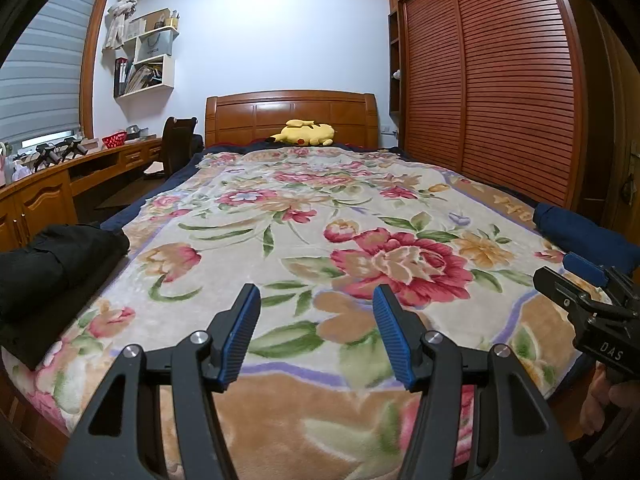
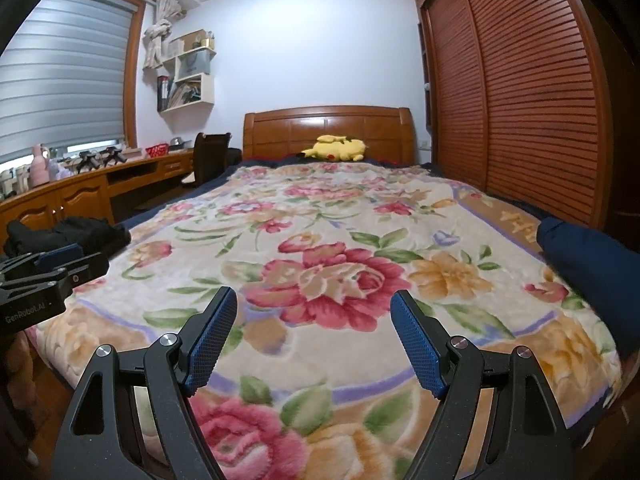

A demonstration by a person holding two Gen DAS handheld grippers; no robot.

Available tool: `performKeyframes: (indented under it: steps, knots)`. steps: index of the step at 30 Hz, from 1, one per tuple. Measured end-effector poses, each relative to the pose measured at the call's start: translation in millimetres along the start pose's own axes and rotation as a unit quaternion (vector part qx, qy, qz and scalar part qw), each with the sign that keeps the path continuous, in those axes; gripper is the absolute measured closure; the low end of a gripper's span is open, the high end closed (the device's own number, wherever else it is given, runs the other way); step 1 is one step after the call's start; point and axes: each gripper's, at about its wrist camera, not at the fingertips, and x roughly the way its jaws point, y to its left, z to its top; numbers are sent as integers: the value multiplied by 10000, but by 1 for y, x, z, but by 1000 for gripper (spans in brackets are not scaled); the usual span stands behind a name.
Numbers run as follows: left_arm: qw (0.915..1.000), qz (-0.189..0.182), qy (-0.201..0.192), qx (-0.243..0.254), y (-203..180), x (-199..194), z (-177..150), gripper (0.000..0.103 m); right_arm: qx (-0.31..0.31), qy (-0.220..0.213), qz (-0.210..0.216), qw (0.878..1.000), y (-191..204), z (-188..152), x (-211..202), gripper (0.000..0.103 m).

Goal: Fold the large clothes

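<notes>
Both grippers hover over the floral blanket [image 1: 304, 216], holding nothing.

Our left gripper [image 1: 316, 332] and right gripper [image 2: 314, 338] gape; black clothes [image 1: 52, 264] lie left, navy bundle [image 2: 588, 264] right.

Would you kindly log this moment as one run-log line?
left tongs: open, empty | right tongs: open, empty | black garment: bed's left edge | navy garment: right edge | floral blanket: flat

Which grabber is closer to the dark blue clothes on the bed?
Right. The right gripper is beside the dark blue clothes at the bed's right edge; the left gripper is farther off, nearer the black clothes.
</notes>
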Motion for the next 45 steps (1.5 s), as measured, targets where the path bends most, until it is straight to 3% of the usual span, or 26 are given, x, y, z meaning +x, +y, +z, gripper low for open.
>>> performKeyframes:
  steps: [45]
  knots:
    - [10000, -28, 26, -6, -1, -1, -8, 45, 4, -59, 4, 10000, 1, 1, 0, 22]
